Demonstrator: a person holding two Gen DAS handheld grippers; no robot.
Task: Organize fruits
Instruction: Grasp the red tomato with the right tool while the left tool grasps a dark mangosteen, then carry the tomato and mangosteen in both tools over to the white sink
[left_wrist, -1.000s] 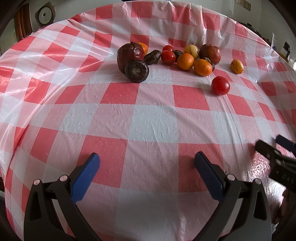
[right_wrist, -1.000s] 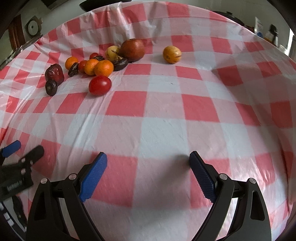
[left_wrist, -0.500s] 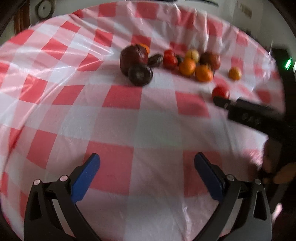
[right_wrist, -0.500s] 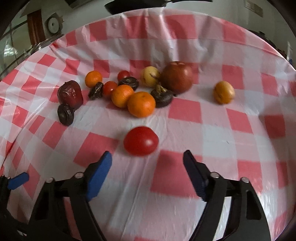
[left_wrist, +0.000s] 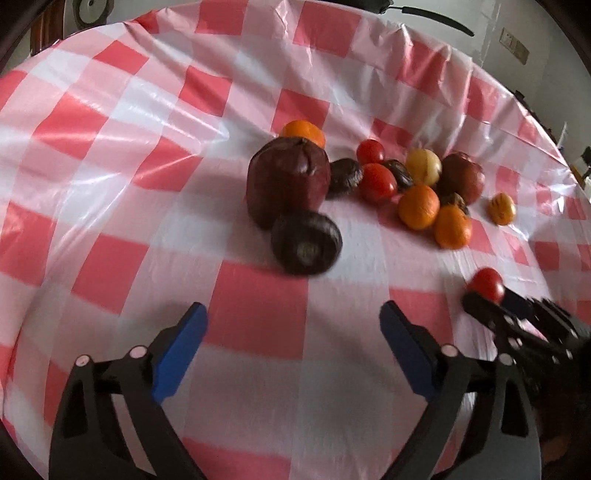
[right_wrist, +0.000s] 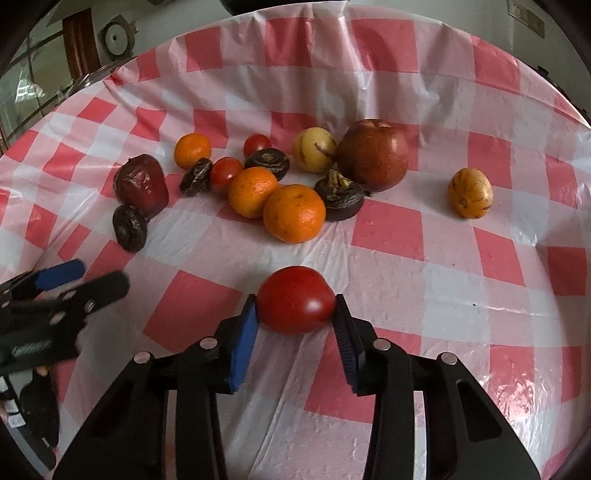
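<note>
Our right gripper (right_wrist: 295, 317) has just closed its jaws and now clamps a red tomato (right_wrist: 295, 299) on the checked tablecloth (right_wrist: 406, 266). Our left gripper (left_wrist: 291, 332), whose jaws have just been narrowing, stands wide apart with nothing between its pads. Just ahead of it lies a dark wrinkled fruit (left_wrist: 306, 247) against a big dark red one (left_wrist: 288, 181); oranges (right_wrist: 295, 212) and small tomatoes (right_wrist: 225, 173) cluster beyond.

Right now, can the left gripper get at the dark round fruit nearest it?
Probably yes. The left gripper is open and empty, and only bare tablecloth lies between it and the dark fruit.
</note>
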